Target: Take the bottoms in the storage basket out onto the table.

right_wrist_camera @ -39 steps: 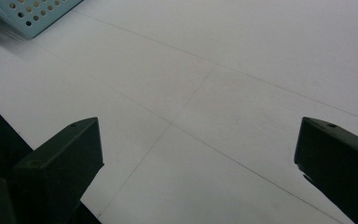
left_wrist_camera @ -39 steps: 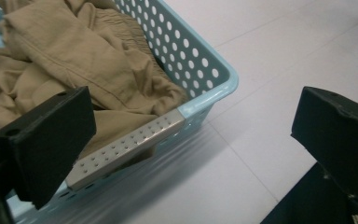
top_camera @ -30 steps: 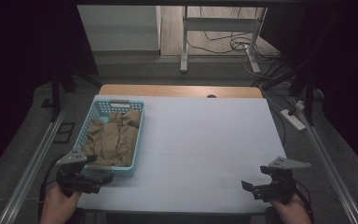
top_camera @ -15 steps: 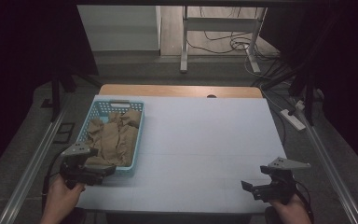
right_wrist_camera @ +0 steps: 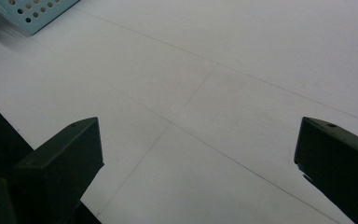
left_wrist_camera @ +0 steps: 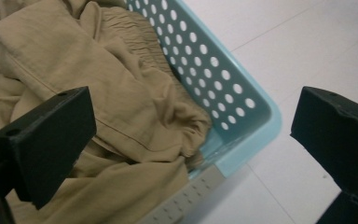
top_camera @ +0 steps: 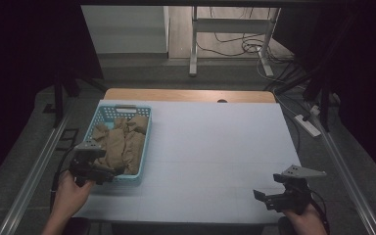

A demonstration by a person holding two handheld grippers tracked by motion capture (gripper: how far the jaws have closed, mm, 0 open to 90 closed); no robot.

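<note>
The left gripper (top_camera: 108, 172) hangs over the near end of the light-blue basket (top_camera: 146, 147), jaws spread wide and empty; the tan cloth (left_wrist_camera: 121, 107) heaped inside lies directly ahead between them — one jaw over the cloth, the other past the basket's near corner, over the white table (top_camera: 215, 147). The right gripper (top_camera: 267, 198) sits well apart at the table's near right, jaws likewise parted on nothing; the left hand (top_camera: 71, 196) is plainly nearer.

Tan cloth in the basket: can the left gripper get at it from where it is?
Probably yes. The left gripper hangs open at the near end of the basket, the tan cloth lies uncovered, and nothing stands between them.
</note>
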